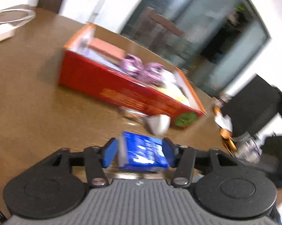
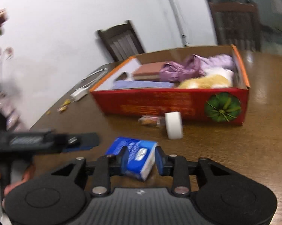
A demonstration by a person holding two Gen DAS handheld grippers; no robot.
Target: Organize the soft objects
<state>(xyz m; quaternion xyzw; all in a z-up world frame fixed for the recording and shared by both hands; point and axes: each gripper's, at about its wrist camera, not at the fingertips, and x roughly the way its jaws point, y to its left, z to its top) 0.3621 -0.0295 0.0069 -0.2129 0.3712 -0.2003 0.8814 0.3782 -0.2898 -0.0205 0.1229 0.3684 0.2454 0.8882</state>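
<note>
A blue tissue pack [image 1: 144,155] lies on the brown table between the blue pads of my left gripper [image 1: 139,152]; a narrow gap shows beside the left pad. In the right wrist view the blue tissue pack [image 2: 135,155] sits under my right gripper [image 2: 141,159] and reaches out past its left pad, so the jaws do not clamp it. My left gripper [image 2: 95,140] comes in from the left, its tips just short of the pack. Beyond stands a red cardboard box [image 2: 159,101] holding purple cloth [image 2: 180,69] and a yellow plush [image 2: 206,82].
A white tape roll [image 2: 173,125] and a wrapped snack [image 2: 149,121] lie between the pack and the box. A white charger with cable [image 2: 79,93] and small sweets [image 2: 63,108] lie at the far left edge. A dark chair [image 2: 122,39] stands behind the table. Blurred black gear [image 1: 253,101] is at the right.
</note>
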